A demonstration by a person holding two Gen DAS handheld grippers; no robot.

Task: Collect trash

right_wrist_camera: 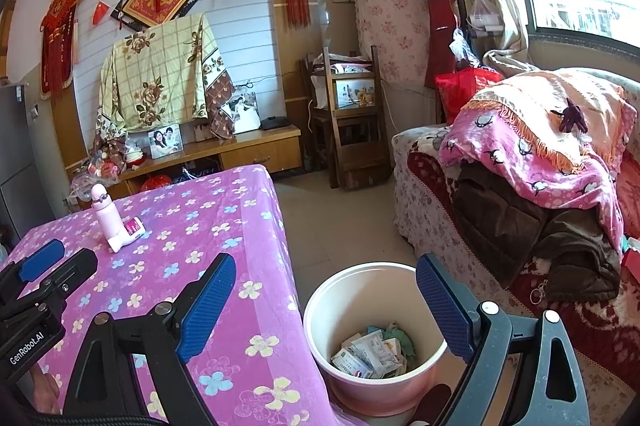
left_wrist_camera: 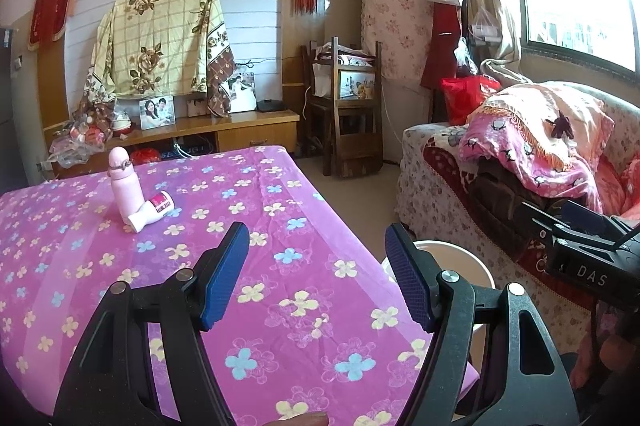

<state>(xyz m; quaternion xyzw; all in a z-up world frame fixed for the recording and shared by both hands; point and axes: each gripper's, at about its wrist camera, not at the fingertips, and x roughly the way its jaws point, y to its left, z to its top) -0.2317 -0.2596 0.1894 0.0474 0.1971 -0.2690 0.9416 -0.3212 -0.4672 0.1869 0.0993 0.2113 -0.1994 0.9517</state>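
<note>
Above the trash-filled bin (right_wrist_camera: 376, 338), the right gripper (right_wrist_camera: 326, 302) gapes empty; the left gripper (left_wrist_camera: 318, 266) likewise, over the table (left_wrist_camera: 280, 186).

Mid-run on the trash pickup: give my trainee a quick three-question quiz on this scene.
1. True or false: the pink bin already holds trash.
2. What lies against the upright pink bottle on the table?
A. a small bottle on its side
B. a spoon
C. a cup
3. Is either the left gripper or the right gripper holding anything?

Key:
1. True: paper wrappers lie inside.
2. A.
3. No: both are open and empty.
</note>
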